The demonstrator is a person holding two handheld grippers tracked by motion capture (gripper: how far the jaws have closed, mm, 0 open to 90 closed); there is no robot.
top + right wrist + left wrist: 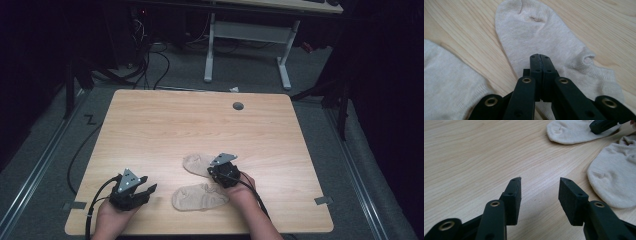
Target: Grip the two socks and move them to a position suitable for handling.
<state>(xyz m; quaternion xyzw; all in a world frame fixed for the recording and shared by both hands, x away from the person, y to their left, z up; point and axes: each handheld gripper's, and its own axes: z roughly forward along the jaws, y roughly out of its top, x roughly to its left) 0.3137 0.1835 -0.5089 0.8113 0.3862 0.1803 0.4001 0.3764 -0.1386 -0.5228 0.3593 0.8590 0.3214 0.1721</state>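
- far sock (196,163) (571,131) (541,37): beige ankle sock, flat on the wooden table (165,125) (474,157) (604,22), about 5 o'clock of table centre in the high view; toe end at 9 o'clock, cuff end under the right gripper
- near sock (200,196) (616,177) (446,82): same beige, flat, at 6 o'clock of the far sock, near the table's near edge; the two lie close, whether their cuff ends touch I cannot tell, hidden by the hand
- right gripper (223,172) (540,58) (602,126): jaws pressed together, no gap in the right gripper view; tips sit over the far sock's middle, cuff opening at 3 o'clock of the tips; looks like fabric may be pinched but the tips hide it, cannot tell for sure; grey three-cornered plate on top, cable trails off toward 5 o'clock
- right hand (242,187): wraps the gripper body from 5 o'clock, forearm comes in from the bottom edge
- left gripper (142,192) (540,188): jaws spread apart, bare wood between them, gripping nothing; sits at 9 o'clock of the near sock, a gap of table between; in the left gripper view near sock at 3 o'clock, far sock at 1 o'clock
- left hand (112,212): holds it at the table's near edge; black cable loops off at 7 o'clock
- grey round grommet (238,106): in the tabletop at 12 o'clock, well apart from the socks
- white desk frame (247,42): on the grey floor beyond the far edge
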